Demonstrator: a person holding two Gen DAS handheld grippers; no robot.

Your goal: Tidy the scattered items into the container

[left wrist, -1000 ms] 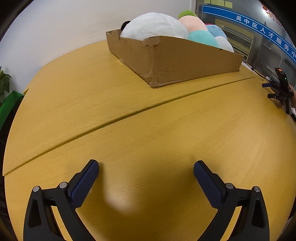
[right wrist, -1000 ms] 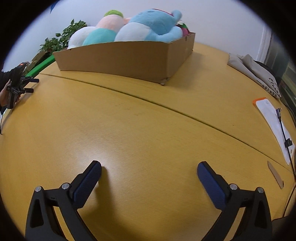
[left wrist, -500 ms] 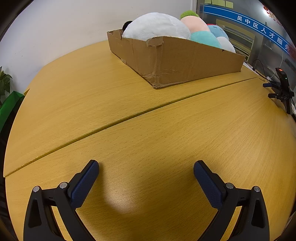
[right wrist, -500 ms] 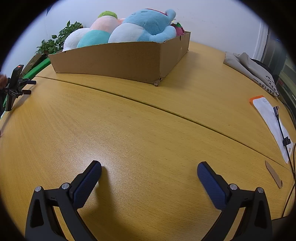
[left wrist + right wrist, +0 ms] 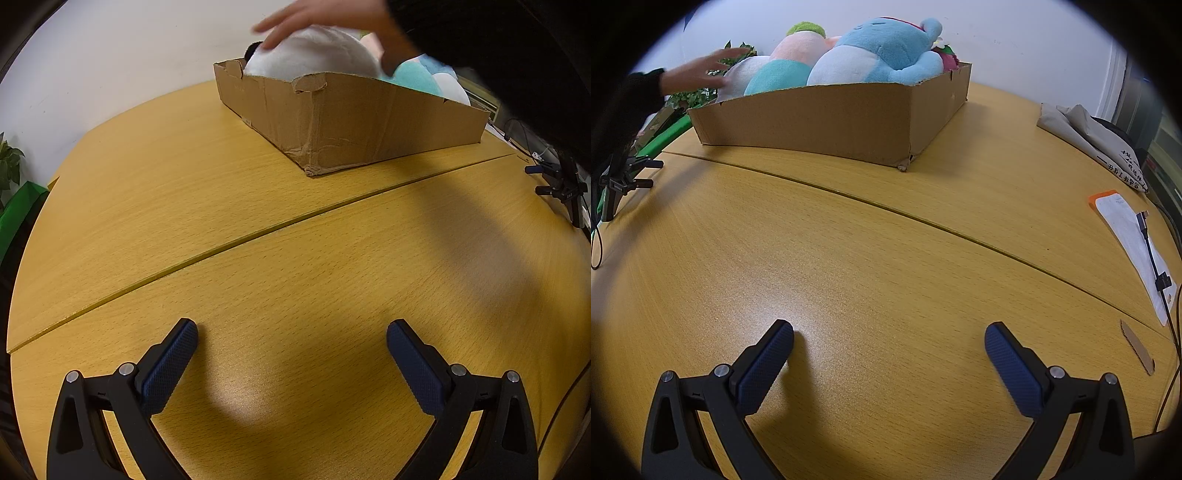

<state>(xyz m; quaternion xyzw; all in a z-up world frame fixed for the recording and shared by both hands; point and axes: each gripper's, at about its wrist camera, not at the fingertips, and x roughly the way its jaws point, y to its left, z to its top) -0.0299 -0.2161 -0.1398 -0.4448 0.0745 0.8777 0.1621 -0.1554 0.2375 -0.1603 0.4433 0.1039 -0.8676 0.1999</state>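
Note:
A cardboard box [image 5: 351, 122] stands at the far side of the yellow wooden table [image 5: 295, 258], filled with plush toys. A white plush [image 5: 314, 59] lies at its near end, a teal one [image 5: 417, 77] beside it. In the right wrist view the box [image 5: 831, 118] holds a blue plush [image 5: 882, 48], a pink and green one [image 5: 801, 44] and a teal one [image 5: 779, 74]. A bare hand [image 5: 321, 18] rests on the white plush; it also shows in the right wrist view [image 5: 698, 74]. My left gripper [image 5: 291, 358] and right gripper [image 5: 888, 354] are open and empty, low over the table, well short of the box.
A black tripod device [image 5: 565, 188] stands at the table's right edge in the left wrist view. In the right wrist view a white paper with an orange end [image 5: 1126, 243], a cable [image 5: 1156, 266], a cardboard scrap [image 5: 1137, 347] and a folded beige cloth [image 5: 1089, 136] lie at right.
A person's hand and dark sleeve have reached in over the box and onto the white plush. Both grippers have stayed open and nearly still.

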